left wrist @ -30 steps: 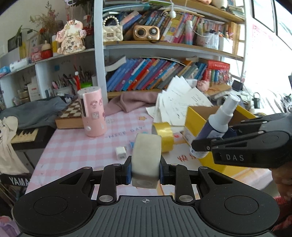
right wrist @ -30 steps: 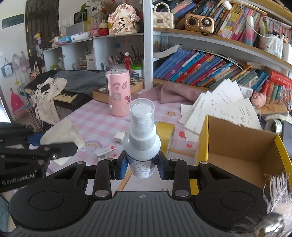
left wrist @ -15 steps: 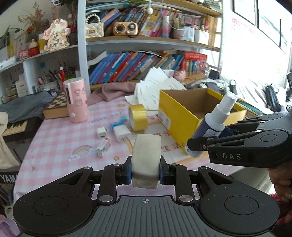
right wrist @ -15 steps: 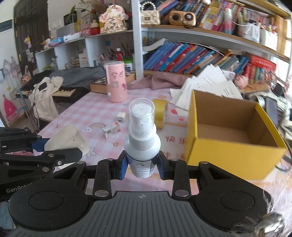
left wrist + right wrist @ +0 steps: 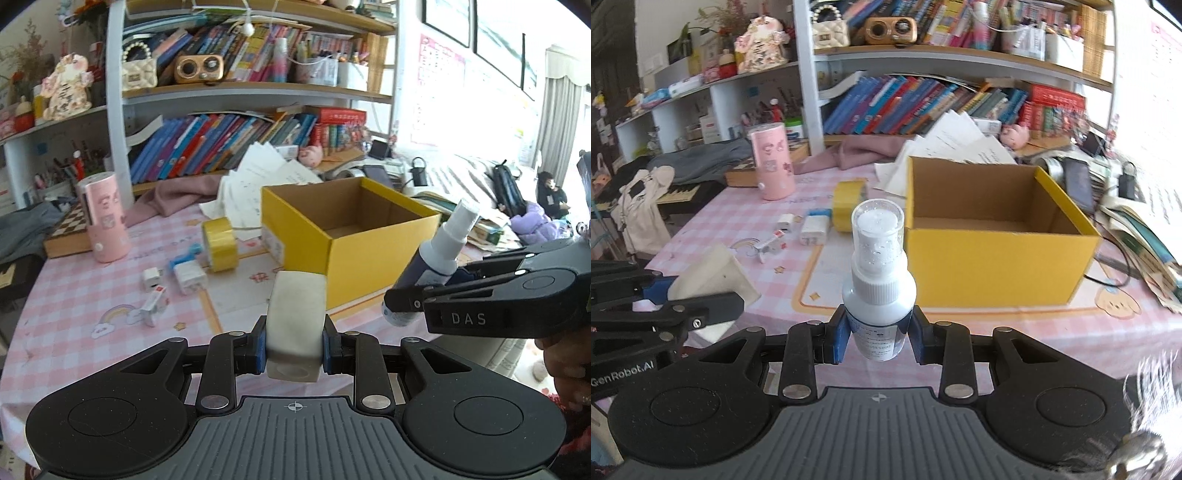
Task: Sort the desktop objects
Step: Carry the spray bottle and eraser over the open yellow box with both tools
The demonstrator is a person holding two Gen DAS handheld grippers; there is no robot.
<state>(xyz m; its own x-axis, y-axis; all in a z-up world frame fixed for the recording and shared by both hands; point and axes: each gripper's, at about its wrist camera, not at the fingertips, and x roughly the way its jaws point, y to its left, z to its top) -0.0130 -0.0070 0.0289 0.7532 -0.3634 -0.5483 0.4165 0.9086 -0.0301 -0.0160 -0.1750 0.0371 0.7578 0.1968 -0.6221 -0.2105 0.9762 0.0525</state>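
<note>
- Left gripper (image 5: 294,347): its blue pads pinch a whitish roll of tape (image 5: 295,317) by the two flat sides, the roll standing on edge with its core hole facing the camera, held above the near edge of the table (image 5: 74,295).
- Right gripper (image 5: 875,334): its pads clamp a white spray bottle (image 5: 878,291) at the body, upright in the right wrist view, with the clear cap topmost; in the left wrist view the same bottle (image 5: 432,258) leans up and to the right, just off the near right corner of the yellow box (image 5: 354,266).
- Yellow box: an open cardboard carton with a brown inside, standing toward the right edge of the table; no contents show in the part of its floor in view.
- Yellow tape roll (image 5: 219,243): on edge on the pink checked cloth, just left of the box and apart from it.
- White chargers (image 5: 188,275): small plugs near the table's middle, beside a blue piece and a small red-and-white item, close to the yellow tape roll.
- Pink cylinder (image 5: 105,218): upright toward the far left corner, in front of a chessboard (image 5: 70,225).
- Loose papers (image 5: 258,184): fanned at the far edge behind the box, beside a pink cloth (image 5: 177,194).
- Bookshelf (image 5: 240,122): rows of books behind the table.
</note>
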